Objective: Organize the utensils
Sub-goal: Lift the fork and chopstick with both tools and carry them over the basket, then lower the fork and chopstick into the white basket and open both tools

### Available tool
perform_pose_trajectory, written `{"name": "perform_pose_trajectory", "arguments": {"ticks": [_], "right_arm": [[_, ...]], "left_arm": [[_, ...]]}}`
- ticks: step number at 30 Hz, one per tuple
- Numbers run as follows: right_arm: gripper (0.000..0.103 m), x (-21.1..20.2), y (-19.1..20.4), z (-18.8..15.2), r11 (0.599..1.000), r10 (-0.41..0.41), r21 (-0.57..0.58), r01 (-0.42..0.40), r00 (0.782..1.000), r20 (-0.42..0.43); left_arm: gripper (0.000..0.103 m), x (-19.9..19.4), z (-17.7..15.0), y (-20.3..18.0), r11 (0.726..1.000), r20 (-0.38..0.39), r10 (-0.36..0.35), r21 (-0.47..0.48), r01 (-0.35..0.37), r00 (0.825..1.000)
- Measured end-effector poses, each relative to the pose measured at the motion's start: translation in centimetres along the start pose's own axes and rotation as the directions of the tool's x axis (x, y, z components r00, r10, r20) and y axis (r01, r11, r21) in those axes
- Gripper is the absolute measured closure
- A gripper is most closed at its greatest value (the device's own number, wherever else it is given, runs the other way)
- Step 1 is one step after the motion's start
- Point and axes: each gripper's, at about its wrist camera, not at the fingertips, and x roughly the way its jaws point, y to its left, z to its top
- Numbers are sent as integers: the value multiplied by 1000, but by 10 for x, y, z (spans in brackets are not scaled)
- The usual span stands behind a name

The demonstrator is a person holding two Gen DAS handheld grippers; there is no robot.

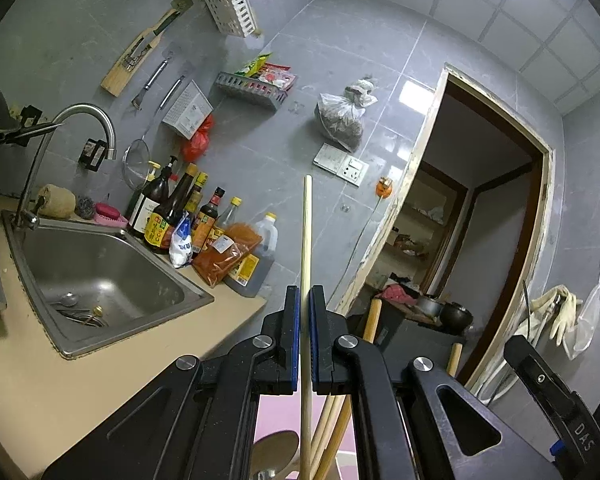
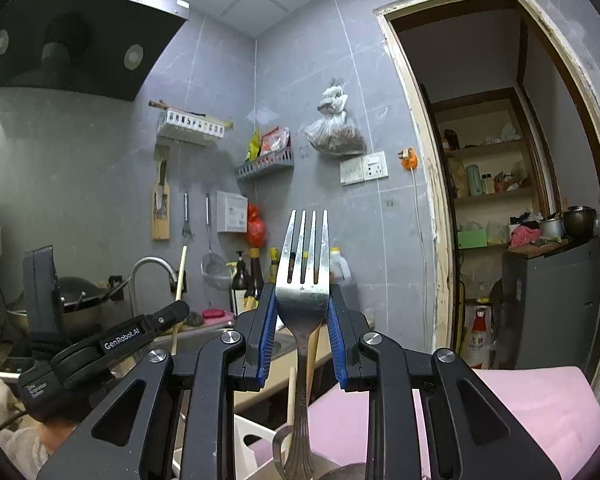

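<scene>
My left gripper (image 1: 305,300) is shut on a pale wooden chopstick (image 1: 306,240) that stands upright between its blue pads and reaches well above them. Below it lie more chopsticks (image 1: 332,424) and a wooden spoon (image 1: 276,452). My right gripper (image 2: 302,300) is shut on a metal fork (image 2: 305,264), tines up, its patterned handle hanging down. The left gripper (image 2: 112,344) with its chopstick (image 2: 179,284) shows at the left of the right wrist view. A white slotted container (image 2: 246,440) and other utensils sit under the fork.
A steel sink (image 1: 100,272) with a tap (image 1: 80,120) lies left, with sauce bottles (image 1: 180,208) behind it. White wall basket (image 1: 228,4) and grey rack (image 1: 252,90) hang above. A doorway (image 1: 480,200) opens right. A pink surface (image 2: 520,400) lies below.
</scene>
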Motion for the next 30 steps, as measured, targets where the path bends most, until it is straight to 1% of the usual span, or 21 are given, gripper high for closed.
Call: {"name": "perform_pose_trajectory", "arguments": {"ticks": [11,21,25,27,28,29,30], "right_arm": [[81,6,1,-15,1000,0,-3,0,999,-52],[81,9,1,-23,1000,4,7,-4,997,-78],[76,8,0,-26,1000,5,13,-4,997,-78],[75,7,0,-26,1000,9,18,-8,997,-77],[72,7,1,-26,1000,10,16,-8,997,-76],[71,7,1,-26,1000,11,14,-10,997,-75],[67,7,2,-26,1000,11,13,-10,997,-73]], "left_arm": [[101,1,-27,-15,994,-47,-6,106,11,999],[100,4,-44,-22,988,-122,-21,149,39,992],[99,5,-47,-22,987,-143,-22,156,45,990],[98,4,-47,-21,987,-142,-22,156,45,990],[94,4,-47,-21,987,-141,-24,154,46,990],[87,4,-48,-20,988,-140,-28,149,49,990],[81,4,-47,-18,989,-138,-36,139,55,990]]}}
